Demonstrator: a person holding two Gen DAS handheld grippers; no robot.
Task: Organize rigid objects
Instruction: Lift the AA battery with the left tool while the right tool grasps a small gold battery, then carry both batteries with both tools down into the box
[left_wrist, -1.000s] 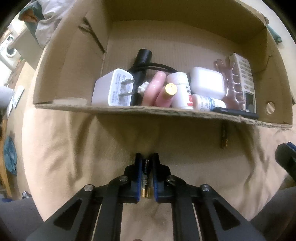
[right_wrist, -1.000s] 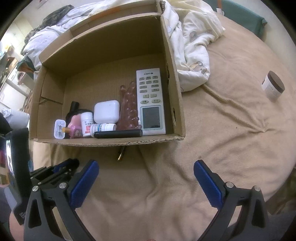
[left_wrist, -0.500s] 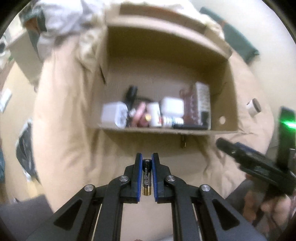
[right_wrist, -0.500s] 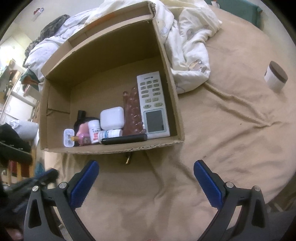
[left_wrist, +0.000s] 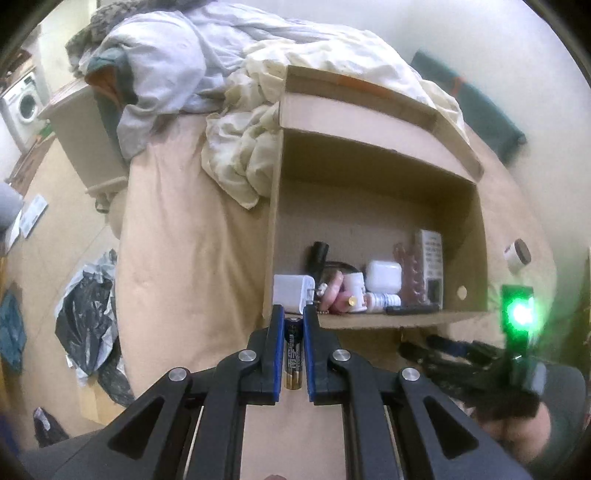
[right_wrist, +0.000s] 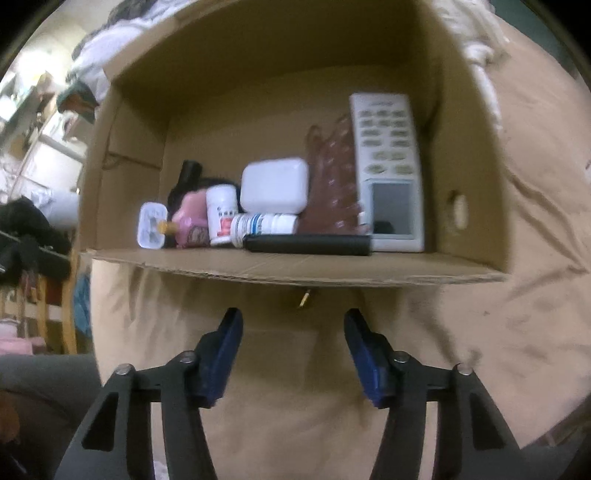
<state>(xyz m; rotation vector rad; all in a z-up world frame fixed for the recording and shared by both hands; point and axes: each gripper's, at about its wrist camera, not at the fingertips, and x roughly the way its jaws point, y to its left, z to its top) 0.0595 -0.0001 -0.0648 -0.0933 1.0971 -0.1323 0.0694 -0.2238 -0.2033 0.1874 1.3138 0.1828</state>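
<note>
My left gripper (left_wrist: 293, 314) is shut on a black and gold battery (left_wrist: 293, 354), held above the bed in front of the open cardboard box (left_wrist: 369, 321). The box holds a white charger (left_wrist: 291, 295), pink bottle (left_wrist: 332, 291), white case (left_wrist: 382, 275), small bottles, a black marker (right_wrist: 308, 243) and a white remote (right_wrist: 388, 166). My right gripper (right_wrist: 291, 325) is open and empty, low before the box's front wall (right_wrist: 295, 267). A second battery (right_wrist: 304, 297) lies on the blanket just under that wall, between my right fingers.
The box sits on a tan blanket (left_wrist: 184, 240) with crumpled white bedding (left_wrist: 240, 162) behind it. A small brown-lidded jar (left_wrist: 517, 254) lies right of the box. The right hand-held unit with a green light (left_wrist: 519, 314) shows in the left view. A black bag (left_wrist: 88, 314) lies on the floor.
My left gripper has lifted and pulled back with the battery. My right gripper has dropped and moved in close to the box front, its jaws narrower than before.
</note>
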